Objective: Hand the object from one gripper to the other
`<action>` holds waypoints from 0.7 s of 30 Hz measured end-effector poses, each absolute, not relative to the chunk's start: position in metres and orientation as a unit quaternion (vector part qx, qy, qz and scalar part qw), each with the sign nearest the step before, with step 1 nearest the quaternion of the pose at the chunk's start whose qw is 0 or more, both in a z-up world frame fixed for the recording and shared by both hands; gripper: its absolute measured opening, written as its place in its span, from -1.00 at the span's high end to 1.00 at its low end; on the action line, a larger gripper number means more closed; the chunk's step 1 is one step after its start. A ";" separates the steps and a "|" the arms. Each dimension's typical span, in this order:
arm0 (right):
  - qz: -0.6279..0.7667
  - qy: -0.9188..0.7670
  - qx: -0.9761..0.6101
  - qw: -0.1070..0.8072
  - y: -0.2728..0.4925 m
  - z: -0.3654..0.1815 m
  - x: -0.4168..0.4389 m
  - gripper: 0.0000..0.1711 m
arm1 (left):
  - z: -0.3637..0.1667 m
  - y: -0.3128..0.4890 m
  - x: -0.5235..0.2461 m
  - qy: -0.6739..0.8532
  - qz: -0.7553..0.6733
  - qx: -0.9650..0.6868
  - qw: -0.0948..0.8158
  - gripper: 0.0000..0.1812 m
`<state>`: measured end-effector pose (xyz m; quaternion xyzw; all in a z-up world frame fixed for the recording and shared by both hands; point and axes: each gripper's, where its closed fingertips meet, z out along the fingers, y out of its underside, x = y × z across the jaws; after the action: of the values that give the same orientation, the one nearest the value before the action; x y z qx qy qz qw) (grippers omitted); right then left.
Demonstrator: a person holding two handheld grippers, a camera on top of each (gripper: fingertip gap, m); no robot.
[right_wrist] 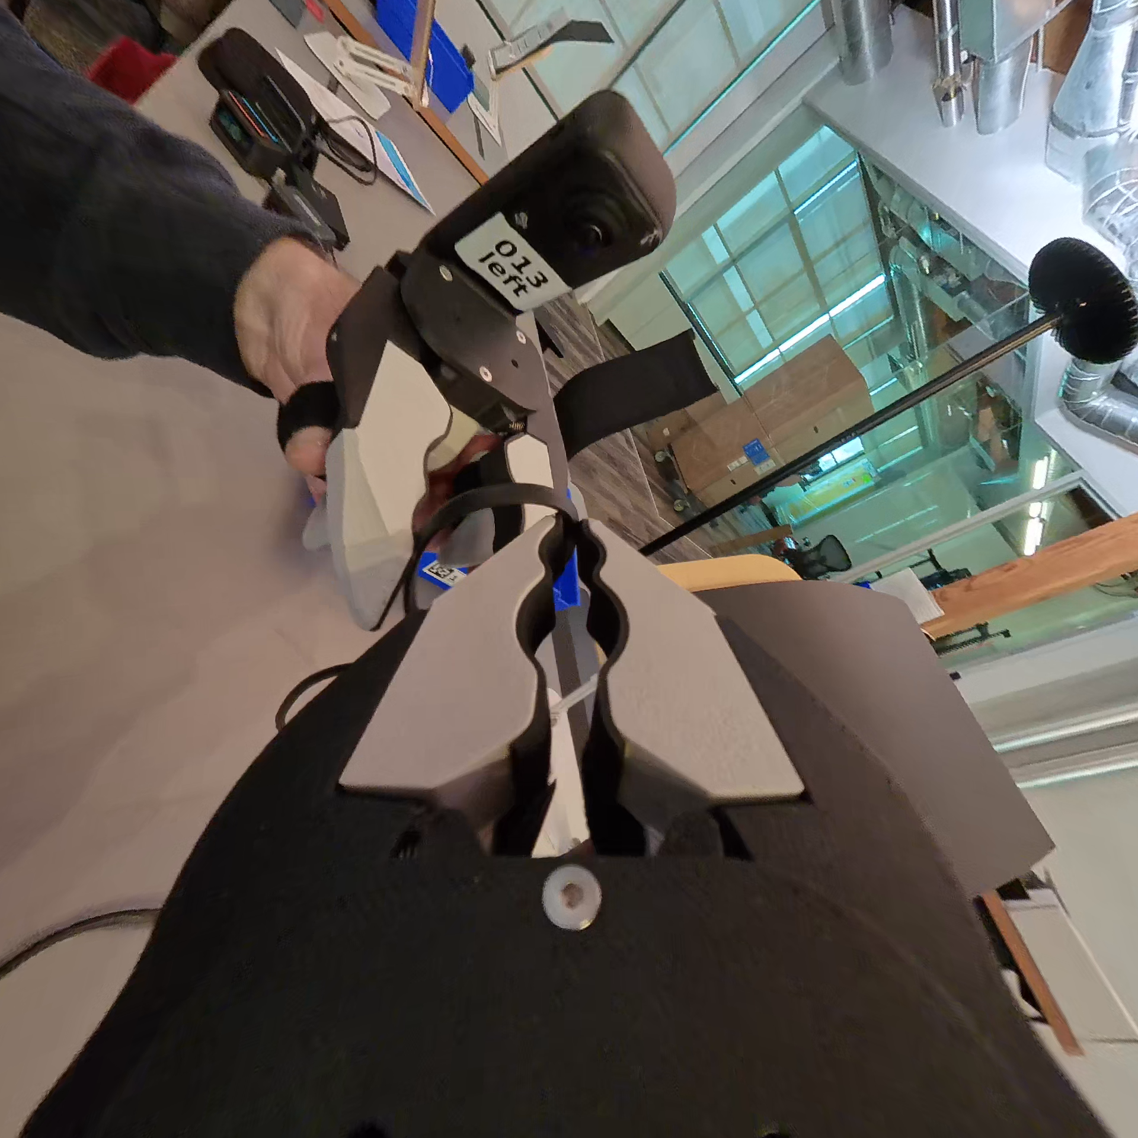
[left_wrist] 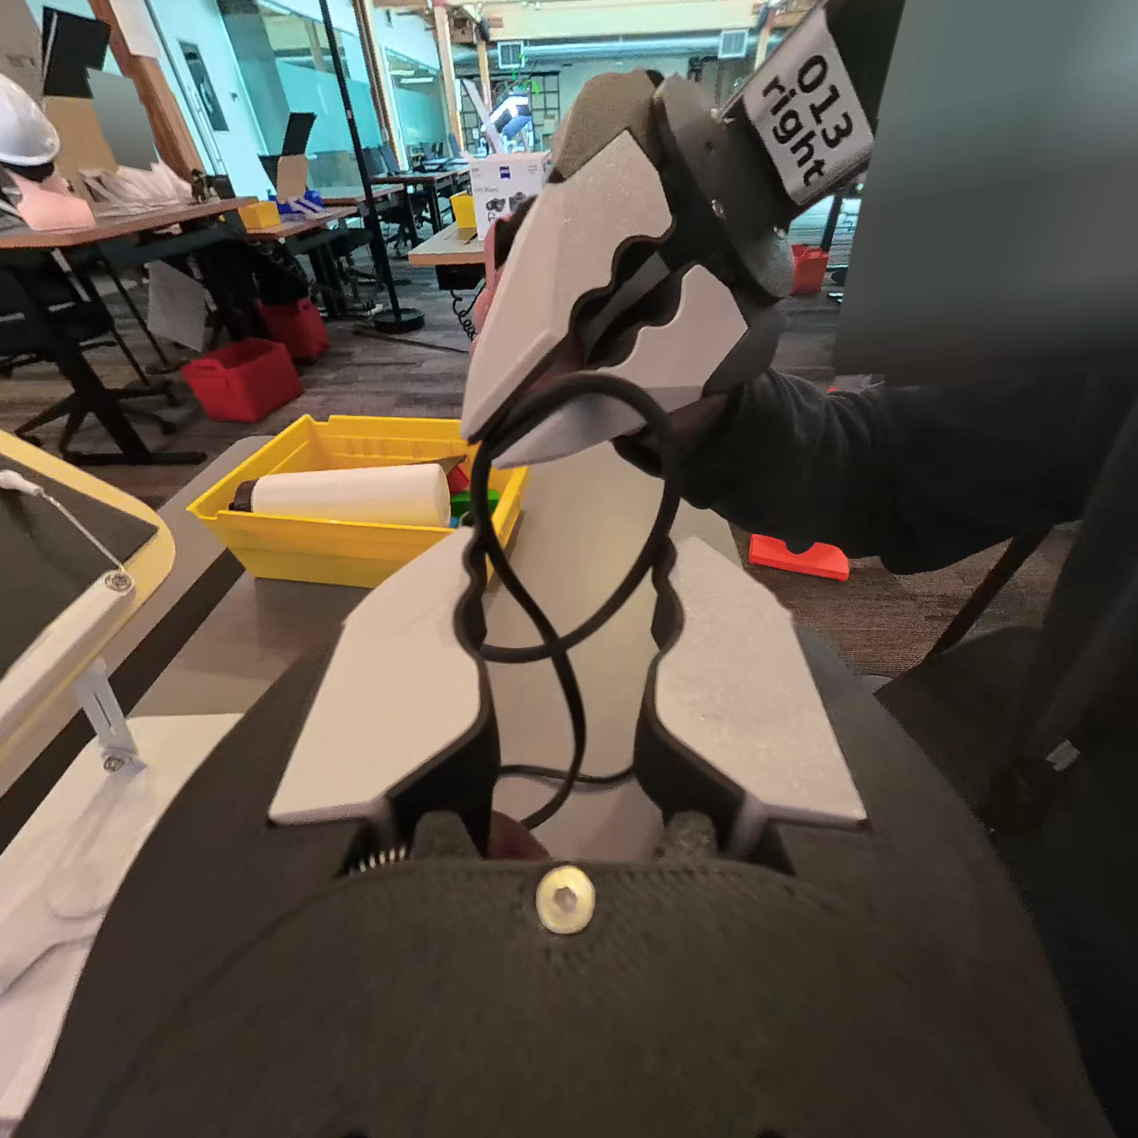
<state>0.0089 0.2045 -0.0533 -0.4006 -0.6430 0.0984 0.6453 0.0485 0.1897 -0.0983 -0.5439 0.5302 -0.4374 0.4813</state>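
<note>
A thin black cable (left_wrist: 557, 646) hangs in a loop. In the left wrist view, my right gripper (left_wrist: 492, 446) comes down from above, shut on the top of the loop at its fingertips. My left gripper (left_wrist: 573, 548) is open, and the cable hangs between its two fingers; I cannot tell if it touches them. The cable's lower end runs down out of sight by the palm. In the right wrist view, my right gripper (right_wrist: 569, 526) pinches the cable (right_wrist: 486, 496), and the left gripper (right_wrist: 443, 542) sits just beyond, jaws apart, held by a hand (right_wrist: 289, 332).
A yellow bin (left_wrist: 345, 554) holding a white bottle (left_wrist: 351, 492) and coloured blocks stands on the grey table (left_wrist: 258, 616) just ahead. A yellow-framed screen (left_wrist: 61, 573) on a stand is at the left. Red bins (left_wrist: 243, 379) sit on the floor beyond. The grippers' ends are close to 5 cm from one another.
</note>
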 end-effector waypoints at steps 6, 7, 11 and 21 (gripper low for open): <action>0.134 -0.640 -0.393 0.647 0.199 -0.049 0.013 1.00 | -0.098 0.189 0.057 0.535 -0.469 -0.517 0.477 0.64; 0.133 -0.641 -0.392 0.646 0.199 -0.049 0.013 1.00 | -0.100 0.189 0.058 0.538 -0.468 -0.515 0.475 0.70; 0.134 -0.643 -0.392 0.644 0.198 -0.050 0.014 1.00 | -0.101 0.188 0.061 0.536 -0.473 -0.510 0.478 0.94; 0.228 -0.539 -0.466 0.664 0.208 -0.044 0.052 0.52 | -0.080 0.206 0.041 0.502 -0.447 -0.516 0.531 0.99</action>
<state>0.0517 0.2085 -0.0444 -0.4658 -0.5393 0.2276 0.6635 0.0406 0.2056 -0.0796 -0.5164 0.5019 -0.4468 0.5309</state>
